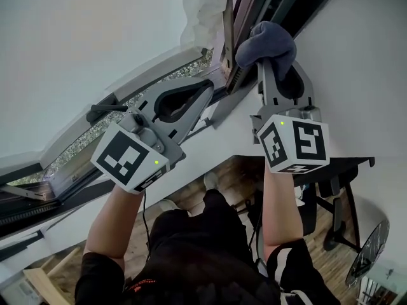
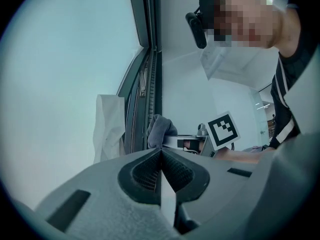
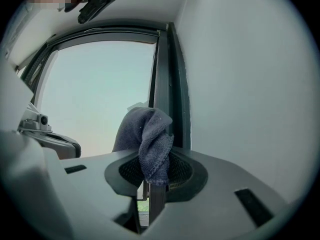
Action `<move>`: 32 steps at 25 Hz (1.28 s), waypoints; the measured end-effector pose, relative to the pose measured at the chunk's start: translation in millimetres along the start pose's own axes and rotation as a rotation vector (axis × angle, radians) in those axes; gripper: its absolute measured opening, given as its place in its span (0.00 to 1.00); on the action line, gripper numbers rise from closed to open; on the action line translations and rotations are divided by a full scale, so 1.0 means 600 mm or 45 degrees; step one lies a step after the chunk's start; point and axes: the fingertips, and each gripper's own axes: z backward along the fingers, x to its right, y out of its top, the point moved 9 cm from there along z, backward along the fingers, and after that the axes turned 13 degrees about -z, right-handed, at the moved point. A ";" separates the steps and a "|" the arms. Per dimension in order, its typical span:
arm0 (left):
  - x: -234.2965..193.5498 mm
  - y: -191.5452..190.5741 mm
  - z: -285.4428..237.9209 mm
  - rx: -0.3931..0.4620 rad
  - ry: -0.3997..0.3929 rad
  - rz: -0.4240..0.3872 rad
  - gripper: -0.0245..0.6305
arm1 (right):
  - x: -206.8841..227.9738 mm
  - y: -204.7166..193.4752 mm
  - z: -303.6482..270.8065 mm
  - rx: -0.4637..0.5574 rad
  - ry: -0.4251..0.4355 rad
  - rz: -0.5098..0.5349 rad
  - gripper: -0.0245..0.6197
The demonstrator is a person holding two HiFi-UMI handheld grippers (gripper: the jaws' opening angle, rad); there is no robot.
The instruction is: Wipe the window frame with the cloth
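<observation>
Right claw (image 1: pixel 266 61) sits up at one o'clock in the head view, clenched on the blue-grey cloth (image 1: pixel 267 42). The bundle bulges out past the claw tips and lies right up against the dark window frame (image 1: pixel 236 49). In the right gripper view a fold of the cloth (image 3: pixel 152 139) hangs down into the pinch between the two jaws. The frame's upright bar (image 3: pixel 172 84) rises at twelve o'clock just behind it, with pale glass (image 3: pixel 100 84) to nine o'clock and white wall (image 3: pixel 250 84) to three.

Left claw (image 1: pixel 206 93) sits at eight o'clock from the right one, near the frame's lower rail. Its own view shows the jaws pressed together, ribbed pads meeting edge to edge, nothing between them (image 2: pixel 161 153). Beyond it, at twelve o'clock, the cloth (image 2: pixel 161 130) shows against the frame (image 2: pixel 150 59). The right claw's marker cube (image 2: pixel 222 129) is off at two o'clock, and a white sheet (image 2: pixel 107 129) hangs at ten.

Both marker cubes face the head camera, left (image 1: pixel 130 157) and right (image 1: pixel 294 145), with bare forearms running down to six o'clock.
</observation>
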 end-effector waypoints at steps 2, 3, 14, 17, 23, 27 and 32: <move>0.003 -0.009 0.000 -0.012 0.000 0.011 0.07 | 0.004 -0.015 0.001 -0.013 -0.002 -0.014 0.16; 0.004 -0.013 0.000 -0.020 -0.001 0.017 0.07 | 0.006 -0.023 0.001 -0.018 -0.002 -0.021 0.16; 0.019 -0.079 0.000 -0.106 0.003 0.104 0.07 | 0.031 -0.117 0.002 -0.101 -0.003 -0.087 0.16; 0.023 -0.097 0.002 -0.133 0.007 0.126 0.07 | 0.036 -0.138 0.003 -0.126 -0.002 -0.096 0.16; 0.035 -0.133 0.000 -0.149 0.013 0.158 0.07 | 0.046 -0.180 0.005 -0.184 0.000 -0.109 0.16; 0.044 -0.159 -0.003 -0.175 0.009 0.186 0.07 | 0.056 -0.210 0.007 -0.217 -0.006 -0.125 0.16; 0.055 -0.189 -0.006 -0.204 0.007 0.211 0.07 | 0.066 -0.246 0.005 -0.241 -0.001 -0.145 0.16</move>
